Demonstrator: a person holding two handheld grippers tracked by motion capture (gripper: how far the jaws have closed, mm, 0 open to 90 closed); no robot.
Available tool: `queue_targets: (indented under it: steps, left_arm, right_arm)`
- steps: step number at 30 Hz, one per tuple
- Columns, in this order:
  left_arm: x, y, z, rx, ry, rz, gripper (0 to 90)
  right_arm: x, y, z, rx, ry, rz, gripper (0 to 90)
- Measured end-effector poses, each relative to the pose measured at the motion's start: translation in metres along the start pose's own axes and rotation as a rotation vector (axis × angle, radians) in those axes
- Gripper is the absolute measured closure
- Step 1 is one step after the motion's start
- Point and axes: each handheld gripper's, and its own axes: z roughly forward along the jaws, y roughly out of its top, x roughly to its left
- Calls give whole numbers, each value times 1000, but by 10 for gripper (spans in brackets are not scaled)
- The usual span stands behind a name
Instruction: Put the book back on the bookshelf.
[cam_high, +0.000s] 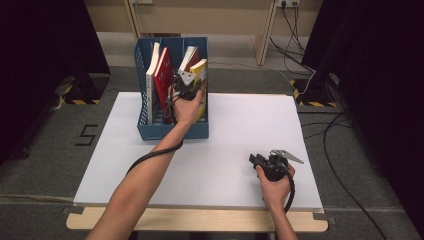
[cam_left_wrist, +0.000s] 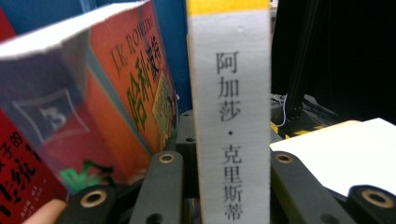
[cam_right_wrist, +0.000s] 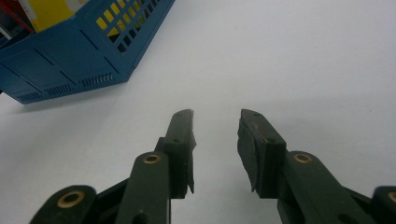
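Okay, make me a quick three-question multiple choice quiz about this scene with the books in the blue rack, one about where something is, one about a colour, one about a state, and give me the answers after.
1. Where does the right hand-held gripper rest?
A. inside the rack
B. on the white tabletop, near the right front
C. on the floor

2. What colour is the band at the top of the white book spine between the left hand-held gripper's jaws?
A. yellow
B. green
C. purple

3. How do the right hand-held gripper's jaws stand?
A. clamped on a book
B. apart, nothing between them
C. shut tight together

Answers:
1 B, the high view shows it on the white tabletop, away from the blue rack.
2 A, the left gripper view shows yellow above the white.
3 B, the right gripper view shows bare tabletop between them.
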Motion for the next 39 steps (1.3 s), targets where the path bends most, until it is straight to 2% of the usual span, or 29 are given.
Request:
queue_targets:
  steps: [9,10,12,16,22,27,35,39]
  left_arm:
    - [0,-2,-4,25,8,24,743]
    - [0,-2,-4,29,11,24,741]
    - [-2,-1,-8,45,17,13,740]
    - [-4,-1,-13,73,16,40,729]
    - [-3,-3,-26,116,-6,52,726]
    - [-1,-12,-36,137,-24,51,727]
    - [-3,-18,-44,134,-39,54,726]
    - [-2,-18,-46,136,-42,44,714]
  right_arm:
    - [1,0,0,7,1,2,659]
    - [2,0,1,7,3,13,659]
    - [2,0,0,7,2,0,659]
    - [1,0,0,11,6,5,659]
    - [2,0,0,7,5,-2,659]
    - [3,-1,1,5,7,5,659]
    - [4,-1,2,6,7,-4,658]
    - [4,-1,0,9,6,8,657]
